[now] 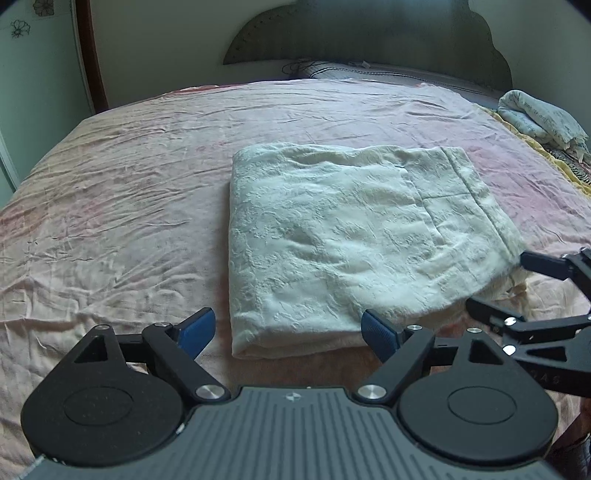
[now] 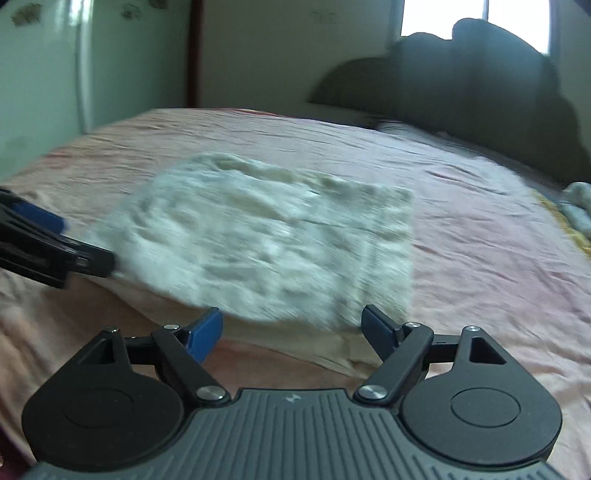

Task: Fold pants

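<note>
The white textured pants [image 1: 343, 240] lie folded into a thick rectangle on the pink bedsheet [image 1: 110, 206]. My left gripper [image 1: 288, 332] is open and empty, its blue pads straddling the near edge of the fold. My right gripper [image 2: 291, 332] is open and empty at the near right edge of the pants [image 2: 269, 240]; that view is motion-blurred. The right gripper [image 1: 495, 284] shows at the right in the left wrist view, fingers apart beside the pants' corner. The left gripper [image 2: 66, 243] shows at the left in the right wrist view.
A dark headboard [image 1: 332, 33] and a grey pillow [image 1: 369, 72] stand at the far end. A bundled light cloth [image 1: 539, 118] lies at the far right edge of the bed. A green wall [image 1: 37, 74] is on the left.
</note>
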The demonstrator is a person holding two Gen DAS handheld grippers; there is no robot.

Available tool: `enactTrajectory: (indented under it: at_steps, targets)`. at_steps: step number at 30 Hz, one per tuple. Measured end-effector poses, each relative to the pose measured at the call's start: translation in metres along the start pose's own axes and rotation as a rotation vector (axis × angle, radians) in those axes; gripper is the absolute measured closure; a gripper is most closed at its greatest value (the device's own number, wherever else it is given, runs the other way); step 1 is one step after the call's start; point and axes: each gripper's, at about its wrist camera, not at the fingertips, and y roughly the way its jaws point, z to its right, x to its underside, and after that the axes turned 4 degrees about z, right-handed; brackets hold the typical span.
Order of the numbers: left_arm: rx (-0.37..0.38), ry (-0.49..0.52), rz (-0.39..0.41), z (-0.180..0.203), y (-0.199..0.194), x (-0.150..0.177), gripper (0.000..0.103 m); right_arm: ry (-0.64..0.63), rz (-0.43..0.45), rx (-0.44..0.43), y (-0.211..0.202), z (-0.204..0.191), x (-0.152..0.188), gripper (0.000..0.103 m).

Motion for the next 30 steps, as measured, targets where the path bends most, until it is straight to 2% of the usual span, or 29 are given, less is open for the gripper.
enactTrajectory:
  at_steps: [5, 13, 19, 25, 27, 30]
  targets:
    - [0.0, -0.006, -0.006, 0.002, -0.001, 0.001, 0.014, 0.085, 0.026, -0.071, -0.015, 0.01, 0.0, 0.02]
    - [0.003, -0.006, -0.047, 0.002, -0.002, 0.007, 0.014, 0.134, -0.038, -0.12, -0.022, -0.001, 0.016, 0.02]
    - [0.024, -0.039, -0.107, -0.004, 0.0, 0.016, 0.015, 0.136, -0.078, -0.109, -0.02, -0.013, 0.019, 0.02]
    - [0.046, -0.077, -0.126, -0.009, 0.0, 0.02, 0.019, 0.121, -0.078, -0.112, -0.021, -0.013, 0.016, 0.02]
    - [0.076, -0.084, -0.112, -0.013, -0.004, 0.017, 0.02, 0.126, -0.078, -0.12, -0.022, -0.011, 0.016, 0.02]
    - [0.076, -0.11, -0.012, -0.028, -0.017, 0.003, 0.017, 0.167, -0.014, -0.128, -0.028, 0.008, 0.006, 0.02]
